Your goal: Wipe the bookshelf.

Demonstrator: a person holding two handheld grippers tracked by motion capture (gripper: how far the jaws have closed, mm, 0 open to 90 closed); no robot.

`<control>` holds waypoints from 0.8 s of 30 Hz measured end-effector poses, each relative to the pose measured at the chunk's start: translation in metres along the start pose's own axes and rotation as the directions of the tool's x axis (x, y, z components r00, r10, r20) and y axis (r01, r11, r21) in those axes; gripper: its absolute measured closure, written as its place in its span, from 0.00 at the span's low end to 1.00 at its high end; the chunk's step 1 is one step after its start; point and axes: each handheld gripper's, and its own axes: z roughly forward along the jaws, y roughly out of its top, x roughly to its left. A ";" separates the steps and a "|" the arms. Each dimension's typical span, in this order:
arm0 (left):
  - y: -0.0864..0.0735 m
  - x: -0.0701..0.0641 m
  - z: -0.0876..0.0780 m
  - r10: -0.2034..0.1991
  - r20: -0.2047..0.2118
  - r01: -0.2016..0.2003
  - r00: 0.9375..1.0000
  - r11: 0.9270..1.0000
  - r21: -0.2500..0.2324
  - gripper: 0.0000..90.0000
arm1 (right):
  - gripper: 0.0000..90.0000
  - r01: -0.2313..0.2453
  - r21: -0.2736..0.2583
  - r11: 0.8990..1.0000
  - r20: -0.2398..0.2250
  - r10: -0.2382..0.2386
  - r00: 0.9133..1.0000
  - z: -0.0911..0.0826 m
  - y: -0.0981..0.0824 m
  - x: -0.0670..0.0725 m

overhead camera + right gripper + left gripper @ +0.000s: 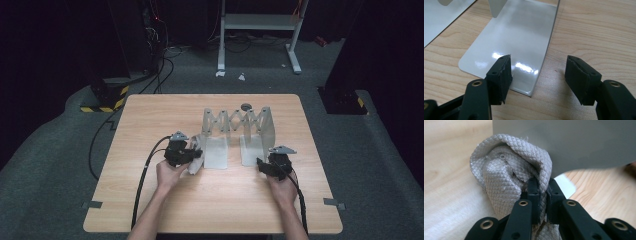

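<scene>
A pale grey quilted cloth point(506, 175) is bunched up against the left foot of a grey metal expanding rack point(239, 125) on the wooden table. My left gripper point(543, 188) is shut on a fold of this cloth point(196, 155); in the high view the left gripper point(192, 156) sits just left of the rack's left base plate point(216, 154). My right gripper point(537, 75) stands open, its jaws straddling the near corner of the rack's glossy right base plate point(516, 45), touching nothing. From above, the right gripper point(262, 165) rests at that plate's front edge.
The wooden table point(150, 200) has bare room in front and to the left. A small dark round knob point(246, 106) lies behind the rack. Black cables point(142, 185) trail from both grippers toward the table's near edge.
</scene>
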 end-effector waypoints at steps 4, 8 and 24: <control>0.012 -0.006 -0.015 0.013 0.006 -0.013 1.000 0.999 -0.032 0.92 | 0.42 0.000 0.001 1.000 -0.001 0.000 1.000 0.000 0.000 0.000; 0.018 -0.010 -0.025 0.024 0.010 -0.024 1.000 0.998 -0.053 0.92 | 0.42 0.000 0.001 1.000 -0.001 0.000 1.000 0.000 0.000 0.000; 0.030 -0.020 -0.054 0.026 0.037 -0.022 0.999 0.994 -0.108 0.92 | 0.42 0.001 0.001 1.000 0.000 -0.001 1.000 0.000 0.000 0.000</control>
